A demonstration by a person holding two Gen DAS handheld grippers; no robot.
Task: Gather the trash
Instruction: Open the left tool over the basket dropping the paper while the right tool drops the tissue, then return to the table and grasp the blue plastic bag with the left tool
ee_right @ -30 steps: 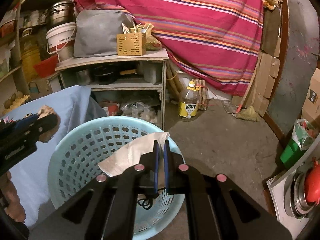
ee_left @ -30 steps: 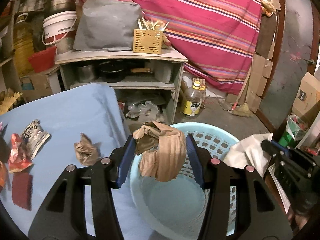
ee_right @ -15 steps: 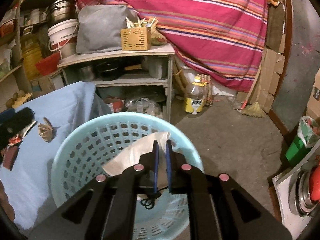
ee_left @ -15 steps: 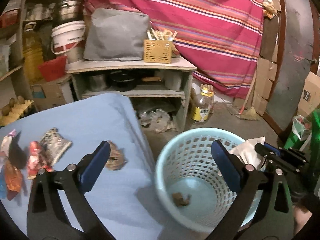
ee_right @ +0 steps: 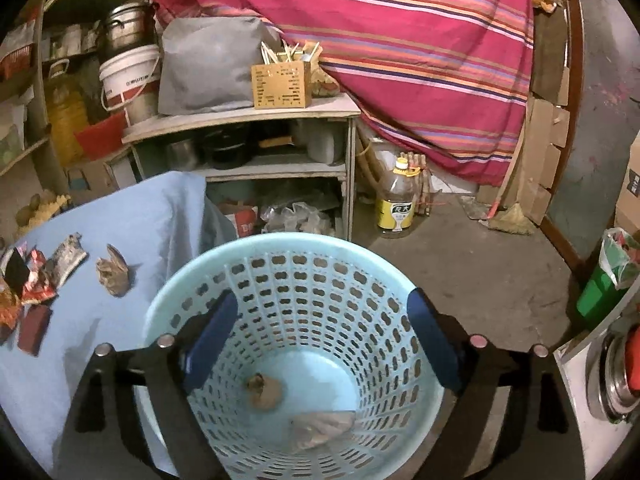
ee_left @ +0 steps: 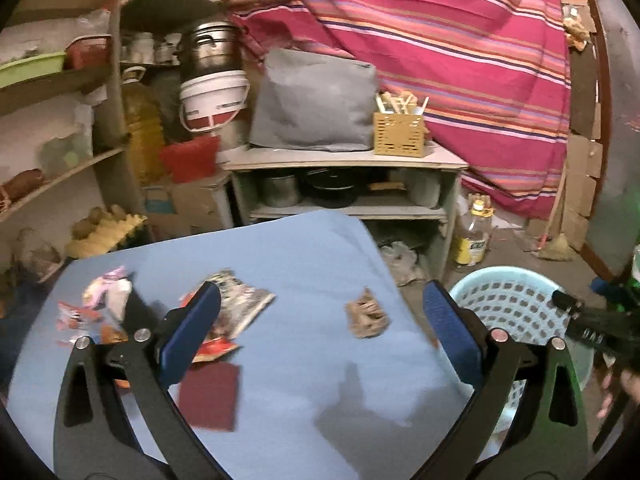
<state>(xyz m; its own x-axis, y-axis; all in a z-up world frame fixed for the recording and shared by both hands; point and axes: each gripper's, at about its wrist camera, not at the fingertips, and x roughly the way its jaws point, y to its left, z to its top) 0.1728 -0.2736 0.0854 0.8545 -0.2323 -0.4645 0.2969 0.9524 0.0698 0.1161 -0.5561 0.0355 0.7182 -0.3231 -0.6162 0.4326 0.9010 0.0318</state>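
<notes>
My right gripper (ee_right: 320, 332) hangs over the light blue basket (ee_right: 276, 246), its jaws opening with nothing between them. A crumpled brown paper ball (ee_right: 266, 394) and a pale tissue (ee_right: 322, 428) lie on the basket's floor. My left gripper (ee_left: 320, 328) stands wide open and empty above the blue-clothed table (ee_left: 304, 384). On the cloth lie a crumpled brown paper (ee_left: 366, 314), shiny snack wrappers (ee_left: 236, 308), a pink wrapper (ee_left: 106, 290) and a dark red flat pad (ee_left: 210, 396). The basket (ee_left: 512, 300) sits at the table's right edge.
Behind the table stands a grey shelf unit (ee_left: 344, 184) with pots, a grey bag and a yellow holder. An oil bottle (ee_right: 396, 206) stands on the concrete floor. A striped cloth (ee_right: 400, 40) hangs behind. A green bin (ee_right: 600, 288) is at the right.
The left gripper let the brown paper fall into the basket, opened wide and swung left over the table. The right gripper opened and its white tissue dropped into the basket.
</notes>
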